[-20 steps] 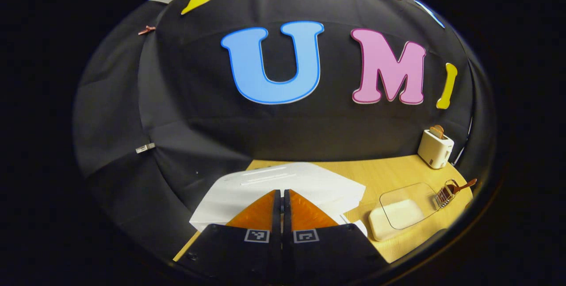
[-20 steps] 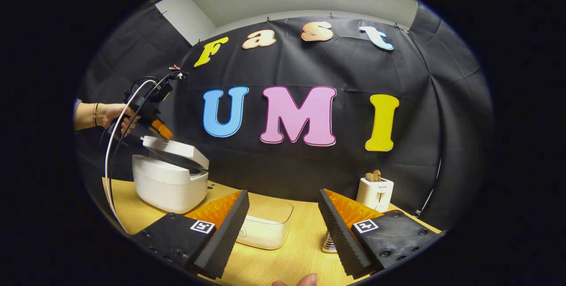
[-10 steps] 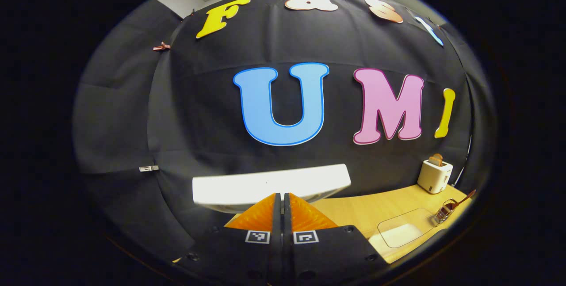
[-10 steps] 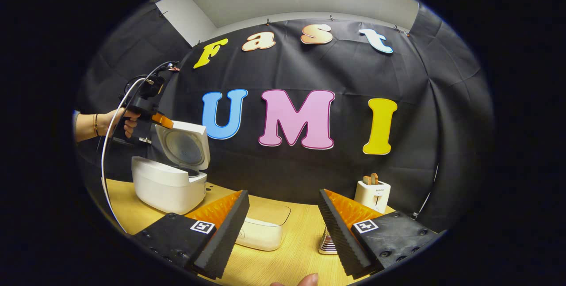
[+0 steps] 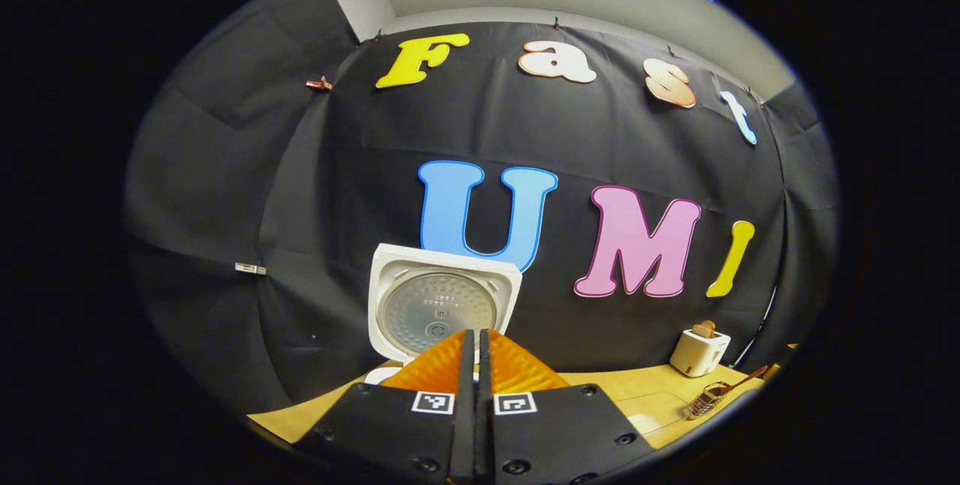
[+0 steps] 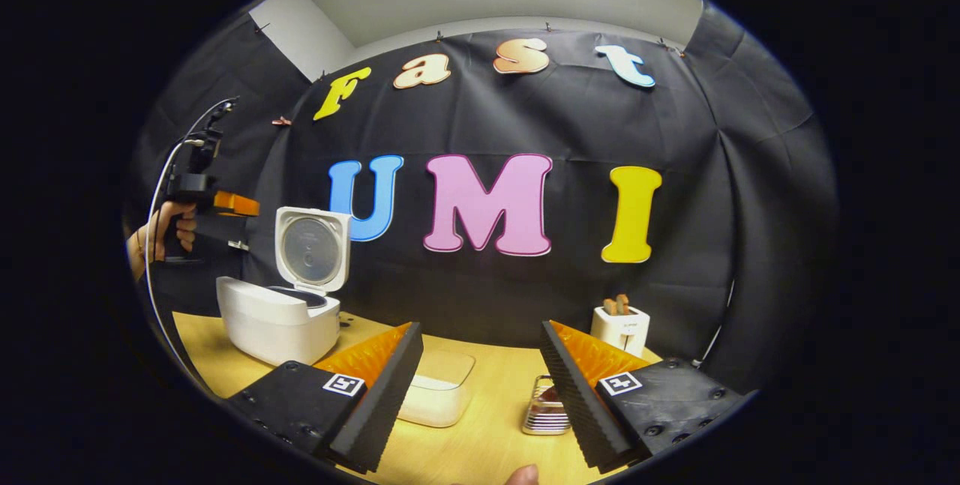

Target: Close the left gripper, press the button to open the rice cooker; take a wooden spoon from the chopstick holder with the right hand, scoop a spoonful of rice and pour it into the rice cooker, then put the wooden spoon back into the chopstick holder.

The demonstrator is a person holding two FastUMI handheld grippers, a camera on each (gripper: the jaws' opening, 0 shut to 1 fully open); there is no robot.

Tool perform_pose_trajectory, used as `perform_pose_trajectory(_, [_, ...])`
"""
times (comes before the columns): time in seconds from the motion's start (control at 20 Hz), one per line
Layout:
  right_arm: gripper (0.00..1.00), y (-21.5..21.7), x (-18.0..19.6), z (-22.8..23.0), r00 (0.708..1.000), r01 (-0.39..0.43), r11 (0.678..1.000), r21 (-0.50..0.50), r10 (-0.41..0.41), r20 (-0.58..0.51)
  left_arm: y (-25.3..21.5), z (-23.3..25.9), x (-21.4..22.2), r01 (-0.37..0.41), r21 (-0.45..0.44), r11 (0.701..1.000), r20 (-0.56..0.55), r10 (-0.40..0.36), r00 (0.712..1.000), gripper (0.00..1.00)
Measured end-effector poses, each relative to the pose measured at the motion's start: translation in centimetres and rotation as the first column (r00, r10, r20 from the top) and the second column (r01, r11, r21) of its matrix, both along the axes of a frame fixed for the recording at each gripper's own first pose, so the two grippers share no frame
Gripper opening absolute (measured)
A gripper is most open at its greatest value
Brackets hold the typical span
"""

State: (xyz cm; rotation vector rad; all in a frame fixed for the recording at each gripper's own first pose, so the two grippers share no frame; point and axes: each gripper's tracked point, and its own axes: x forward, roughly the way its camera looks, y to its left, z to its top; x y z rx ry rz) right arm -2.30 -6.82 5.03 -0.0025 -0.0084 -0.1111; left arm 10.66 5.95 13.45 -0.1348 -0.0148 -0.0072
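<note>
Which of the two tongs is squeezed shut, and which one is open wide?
The left tongs are squeezed shut, fingers together with nothing between them, raised in front of the open rice cooker. The right tongs are wide open above the table.

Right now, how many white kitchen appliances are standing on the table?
2. The rice cooker stands at the table's left end, lid raised upright. The toaster stands at the back right, near the cloth wall. Others may be hidden behind the right gripper.
</note>
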Motion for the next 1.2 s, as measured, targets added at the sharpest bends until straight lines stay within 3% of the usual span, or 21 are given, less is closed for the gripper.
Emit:
perform_pose_trajectory(0.1, [0.98,-1.7,-0.4,0.5,0.999,0.038,0.999,0.002,-0.038,0.008,-0.6,-0.6,-1.2,0.018,-0.007,1.0,0.004,-0.018,1.0,0.11])
perform_pose_trajectory(0.2, [0.97,-3.4,-0.8,0.3,0.997,0.081,0.996,0.022,-0.081,0.003,-1.4,-1.3,-2.4,0.031,0.012,0.999,0.006,-0.031,1.0,0.27])
perform_pose_trajectory(0.3, [0.98,-4.9,-1.4,-0.5,0.992,0.124,0.991,0.041,-0.124,-0.014,-2.3,-2.3,-3.4,0.038,0.034,0.999,-0.002,-0.038,0.999,0.56])
perform_pose_trajectory(0.5, [0.98,-8.2,-3.1,-3.1,0.969,0.245,0.967,0.075,-0.241,-0.056,-5.1,-4.6,-5.3,0.077,0.029,0.997,-0.02,-0.077,0.997,0.72])
perform_pose_trajectory(0.6, [0.98,-9.1,-3.7,-4.9,0.955,0.293,0.951,0.097,-0.287,-0.078,-6.2,-5.5,-6.1,0.087,0.048,0.995,-0.025,-0.086,0.996,0.85])
perform_pose_trajectory(0.85, [0.98,-10.8,-3.3,-9.5,0.929,0.367,0.907,0.205,-0.344,-0.138,-9.4,-6.3,-8.1,0.111,0.069,0.991,0.014,-0.113,0.994,0.92])
perform_pose_trajectory(0.9, [0.98,-11.2,-2.8,-10.2,0.925,0.375,0.9,0.222,-0.349,-0.148,-10.0,-6.9,-8.5,0.123,0.065,0.99,0.012,-0.124,0.992,0.87])
perform_pose_trajectory(0.95, [0.98,-11.6,-2.3,-11.1,0.921,0.384,0.892,0.237,-0.354,-0.159,-10.3,-7.2,-8.9,0.129,0.063,0.99,0.006,-0.13,0.992,0.92])
perform_pose_trajectory(1.2, [0.98,-12.9,0.9,-14.9,0.911,0.406,0.864,0.299,-0.353,-0.214,-10.9,-10.2,-9.2,0.131,0.046,0.99,-0.053,-0.129,0.99,0.92])
